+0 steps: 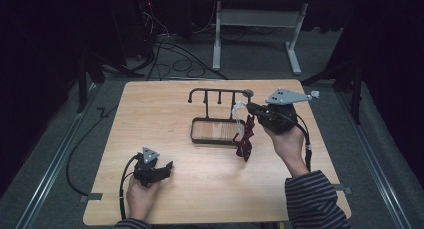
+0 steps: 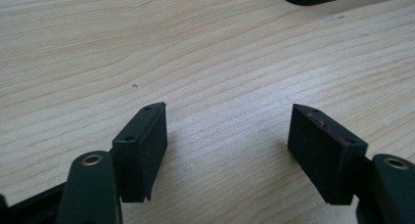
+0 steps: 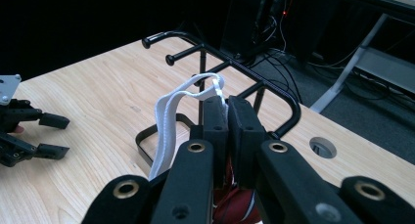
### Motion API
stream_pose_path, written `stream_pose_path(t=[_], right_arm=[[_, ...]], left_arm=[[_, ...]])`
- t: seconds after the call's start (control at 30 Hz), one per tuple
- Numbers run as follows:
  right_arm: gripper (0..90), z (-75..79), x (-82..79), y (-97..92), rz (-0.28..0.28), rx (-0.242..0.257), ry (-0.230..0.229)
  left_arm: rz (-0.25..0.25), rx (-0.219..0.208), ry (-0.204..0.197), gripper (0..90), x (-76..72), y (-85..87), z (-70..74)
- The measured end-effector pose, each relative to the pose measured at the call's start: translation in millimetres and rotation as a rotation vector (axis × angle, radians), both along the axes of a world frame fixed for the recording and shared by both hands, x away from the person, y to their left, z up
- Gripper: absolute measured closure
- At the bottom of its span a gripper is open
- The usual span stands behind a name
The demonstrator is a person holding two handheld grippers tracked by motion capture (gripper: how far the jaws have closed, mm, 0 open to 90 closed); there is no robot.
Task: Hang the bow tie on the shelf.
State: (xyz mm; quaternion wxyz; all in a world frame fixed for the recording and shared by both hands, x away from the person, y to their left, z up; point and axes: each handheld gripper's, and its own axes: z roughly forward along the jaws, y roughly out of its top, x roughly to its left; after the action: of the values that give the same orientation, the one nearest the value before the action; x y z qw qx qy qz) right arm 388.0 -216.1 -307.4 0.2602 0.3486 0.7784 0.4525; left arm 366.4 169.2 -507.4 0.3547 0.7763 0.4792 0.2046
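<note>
High view: the red cloth thing (image 1: 245, 139) hangs in the air from a white loop (image 1: 239, 109), just at 3 o'clock of the black tray (image 1: 216, 140). The tray has bare wood showing inside it. A black rack (image 1: 219, 94) with pegs stands up from the tray's 12 o'clock side. In the right gripper view, the right gripper (image 3: 227, 111) has its jaws pressed together on the white loop (image 3: 171, 111), and a bit of the red thing (image 3: 240, 204) shows under the jaws. The rack (image 3: 235, 67) is just behind them. The right hand (image 1: 287, 144) is lifted over the table (image 1: 165, 119) at about 3 o'clock, with the gripper pointing toward 9 o'clock. The left gripper (image 1: 167, 169) sits low at about 7 o'clock, well apart from the tray. In the left gripper view its pads (image 2: 147, 145) stand wide apart with bare table (image 2: 220, 77) between them.
</note>
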Motion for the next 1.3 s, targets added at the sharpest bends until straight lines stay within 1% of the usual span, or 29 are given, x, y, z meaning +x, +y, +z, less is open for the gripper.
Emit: stream_pose_path(t=[0.2, 0.3, 0.4, 0.5, 0.6, 0.67, 0.73, 0.93, 1.2, 1.3], right_arm=[[88.5, 1.7, 4.5, 8.3, 0.012, -0.003, -0.002], [88.5, 1.9, 8.0, 11.9, 0.014, -0.004, 0.004], [88.5, 0.7, 11.4, 15.2, 0.012, 0.006, 0.003], [88.5, 0.4, 12.6, 20.5, 0.009, -0.014, -0.007], [88.5, 0.1, 16.0, 25.0, 0.012, -0.019, -0.006], [88.5, -0.2, 20.0, 27.5, 0.015, -0.017, 0.000], [88.5, -0.2, 20.7, 28.3, 0.010, -0.015, 0.006], [88.5, 2.0, 28.5, 34.2, 0.006, -0.009, 0.008], [88.5, -0.5, 41.2, 48.6, 0.010, -0.020, 0.022], [88.4, -1.0, 43.2, 51.1, 0.010, -0.021, 0.025]], left_arm=[[0.001, -0.001, -0.001, 31.4, 0.0, 0.0, 0.0], [0.001, -0.001, 0.000, 31.4, 0.1, 0.1, -0.1], [0.000, -0.001, 0.001, 31.4, 0.0, 0.2, 0.1], [0.000, -0.001, 0.001, 31.4, 0.1, 0.3, 0.1], [0.000, -0.002, 0.001, 31.4, 0.1, 0.3, 0.0], [0.000, -0.003, 0.001, 31.4, 0.1, 0.5, 0.1], [0.000, -0.003, 0.002, 31.4, 0.1, 0.5, 0.1], [0.000, -0.002, 0.001, 31.4, 0.1, 0.3, 0.0], [0.000, -0.004, 0.001, 31.4, 0.1, 0.6, 0.0], [-0.001, -0.004, 0.002, 31.4, 0.1, 0.7, 0.0]])
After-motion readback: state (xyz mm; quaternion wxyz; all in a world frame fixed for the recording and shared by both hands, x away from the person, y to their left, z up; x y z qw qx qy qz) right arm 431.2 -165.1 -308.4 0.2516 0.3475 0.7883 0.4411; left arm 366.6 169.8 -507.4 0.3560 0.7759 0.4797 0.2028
